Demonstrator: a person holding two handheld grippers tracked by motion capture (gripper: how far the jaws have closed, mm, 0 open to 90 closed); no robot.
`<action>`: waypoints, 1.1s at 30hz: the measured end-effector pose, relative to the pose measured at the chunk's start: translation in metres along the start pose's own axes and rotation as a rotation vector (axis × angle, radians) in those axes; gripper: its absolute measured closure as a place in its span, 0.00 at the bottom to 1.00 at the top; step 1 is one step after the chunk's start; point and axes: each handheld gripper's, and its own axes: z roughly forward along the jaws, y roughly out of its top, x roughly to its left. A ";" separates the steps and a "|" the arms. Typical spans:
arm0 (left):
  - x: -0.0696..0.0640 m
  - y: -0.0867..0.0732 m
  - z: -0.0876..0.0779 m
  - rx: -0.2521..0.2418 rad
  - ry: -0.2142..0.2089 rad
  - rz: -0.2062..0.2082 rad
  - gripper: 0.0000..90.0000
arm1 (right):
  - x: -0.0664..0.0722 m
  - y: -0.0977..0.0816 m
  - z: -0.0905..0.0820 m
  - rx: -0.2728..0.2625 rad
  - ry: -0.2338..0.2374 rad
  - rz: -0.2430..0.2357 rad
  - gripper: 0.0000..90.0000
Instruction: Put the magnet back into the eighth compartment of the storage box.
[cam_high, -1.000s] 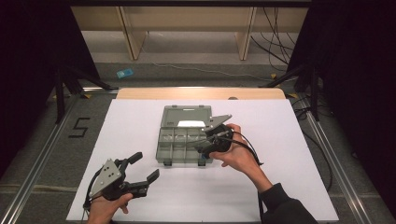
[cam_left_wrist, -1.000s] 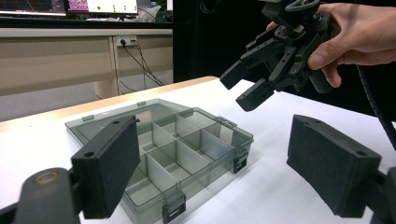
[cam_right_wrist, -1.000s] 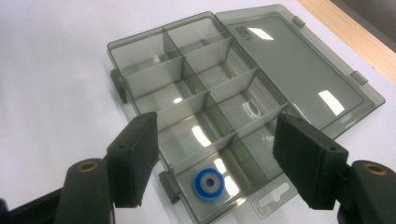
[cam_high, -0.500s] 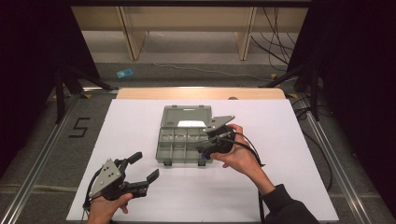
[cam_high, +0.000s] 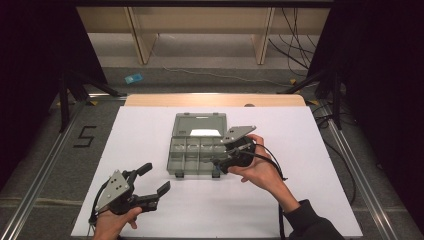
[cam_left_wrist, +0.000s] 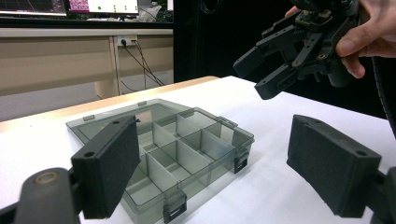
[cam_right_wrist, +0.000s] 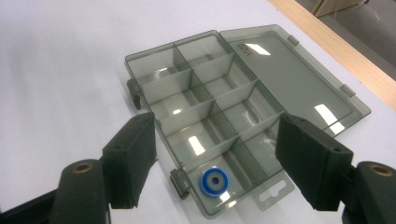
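Right gripper (cam_right_wrist: 212, 140) above open box (cam_high: 197, 145) at mid-table, jaws just opened wider, nothing between; blue ring (cam_right_wrist: 214, 181) in near corner compartment. Left gripper (cam_high: 152, 180) spread, empty, well apart.

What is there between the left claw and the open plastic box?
Only bare white table lies between the left claw and the box, seen in the high view.

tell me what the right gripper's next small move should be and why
Probably lift the right gripper clear of the organizer box. Its jaws have just been opening and stand apart with nothing between them, while the blue ring already lies in a corner compartment just below. The lid lies open flat, and the left gripper waits open off to the side.
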 end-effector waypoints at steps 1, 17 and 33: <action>0.000 0.000 0.000 0.001 -0.001 -0.001 0.18 | 0.000 -0.001 -0.001 -0.006 -0.006 0.000 0.33; 0.000 0.000 0.000 -0.001 -0.001 0.000 0.18 | 0.001 -0.007 -0.018 -0.051 -0.024 0.014 0.33; 0.000 0.000 0.001 0.000 -0.002 0.000 0.18 | 0.002 -0.028 -0.028 -0.098 -0.017 0.063 0.32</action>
